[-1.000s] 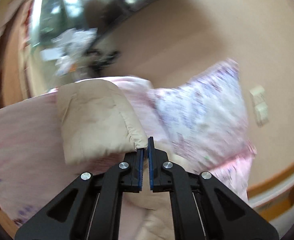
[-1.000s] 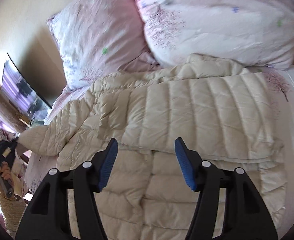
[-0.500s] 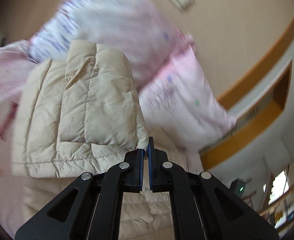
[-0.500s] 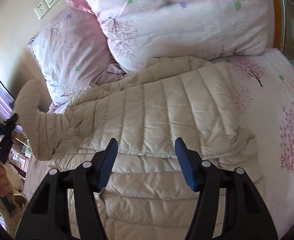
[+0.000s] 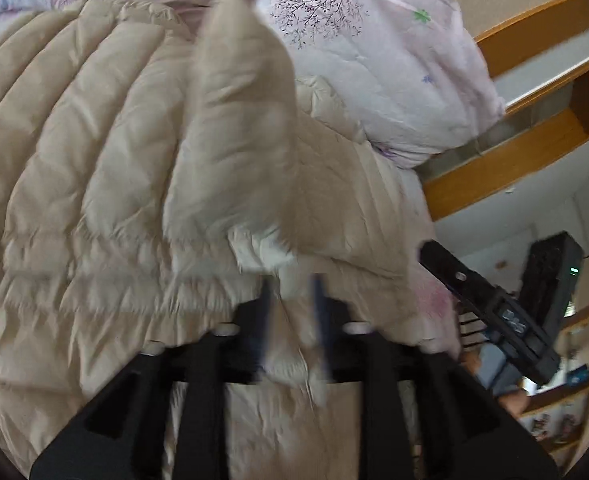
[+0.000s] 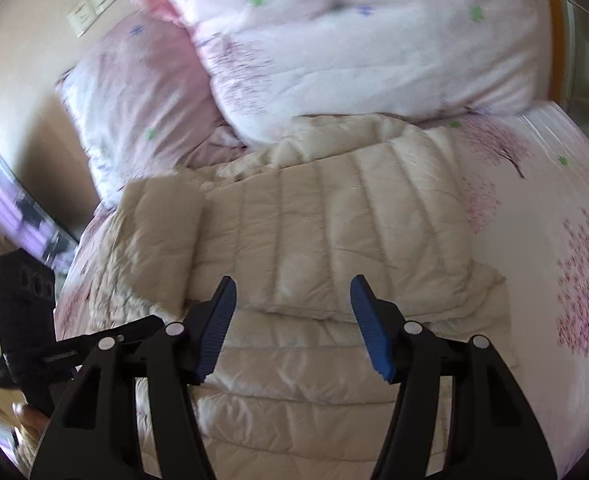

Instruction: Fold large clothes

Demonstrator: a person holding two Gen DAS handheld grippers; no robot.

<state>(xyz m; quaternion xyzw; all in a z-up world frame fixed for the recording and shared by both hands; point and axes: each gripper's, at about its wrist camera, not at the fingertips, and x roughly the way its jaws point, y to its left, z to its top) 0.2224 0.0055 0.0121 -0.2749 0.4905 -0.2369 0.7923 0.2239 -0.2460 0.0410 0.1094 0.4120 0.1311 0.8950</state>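
Note:
A cream quilted down jacket (image 5: 74,168) lies spread on the bed, its body folded over (image 6: 334,220). One sleeve (image 5: 238,120) now rests across the jacket's left side (image 6: 162,232). My left gripper (image 5: 293,292) hovers just behind the sleeve's cuff. Its jaws are opening and blurred, and the pads no longer pinch the fabric. My right gripper (image 6: 292,292) stands open above the folded edge of the jacket, nothing between its blue pads. The left tool's black housing (image 6: 22,312) shows at the far left.
Two pink floral pillows (image 6: 354,40) (image 6: 134,92) lean at the head of the bed, touching the jacket's collar end. Floral sheet (image 6: 554,240) lies bare to the right. A wooden shelf (image 5: 534,140) and a wall socket (image 6: 94,8) sit behind.
My left gripper swung the sleeve from the bed's side over the jacket body and its jaws parted, letting the cuff go. The right gripper shifted slightly and stayed open.

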